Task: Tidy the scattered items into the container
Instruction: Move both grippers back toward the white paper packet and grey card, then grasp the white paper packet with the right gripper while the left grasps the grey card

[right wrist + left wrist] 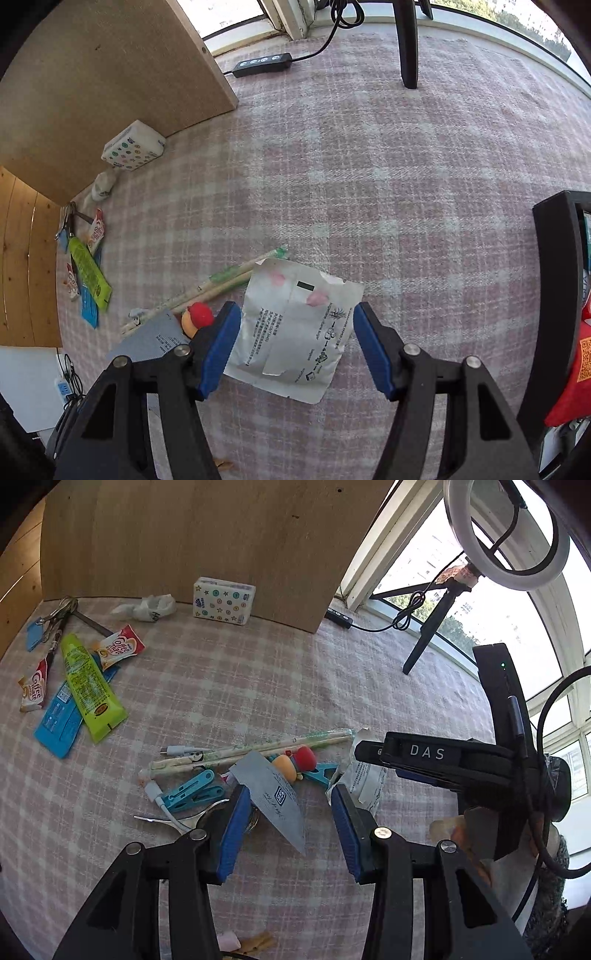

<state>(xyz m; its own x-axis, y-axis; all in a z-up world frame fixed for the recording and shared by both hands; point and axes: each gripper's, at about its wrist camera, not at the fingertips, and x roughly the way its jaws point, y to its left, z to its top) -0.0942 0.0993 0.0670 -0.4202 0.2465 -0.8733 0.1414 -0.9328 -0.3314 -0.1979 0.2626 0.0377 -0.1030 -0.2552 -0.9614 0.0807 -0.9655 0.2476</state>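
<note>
My left gripper (pixel 290 812) is open just above a grey card (pixel 271 794) that lies between its blue pads, over a pile of blue clips (pixel 194 790), wrapped chopsticks (pixel 251 747), a white cable (pixel 162 797), a spoon (pixel 173 821) and a red-and-orange toy (pixel 295 762). My right gripper (pixel 295 339) is open and hovers over a torn silver packet (pixel 291 328), which lies flat between its pads. The packet also shows in the left wrist view (pixel 364 779), under the right gripper's black body (pixel 436 755). The black container's wall (pixel 554 295) stands at the right edge.
At the far left lie a green tube (pixel 88 683), a blue sachet (pixel 59 716), two Coffee-mate sachets (pixel 120 646), keys (pixel 55 616), a crumpled wrapper (pixel 147 607) and a tissue pack (pixel 223 600) against a wooden board (pixel 207 535). A ring-light stand (pixel 428 638) and cable remote (pixel 262 64) are by the window.
</note>
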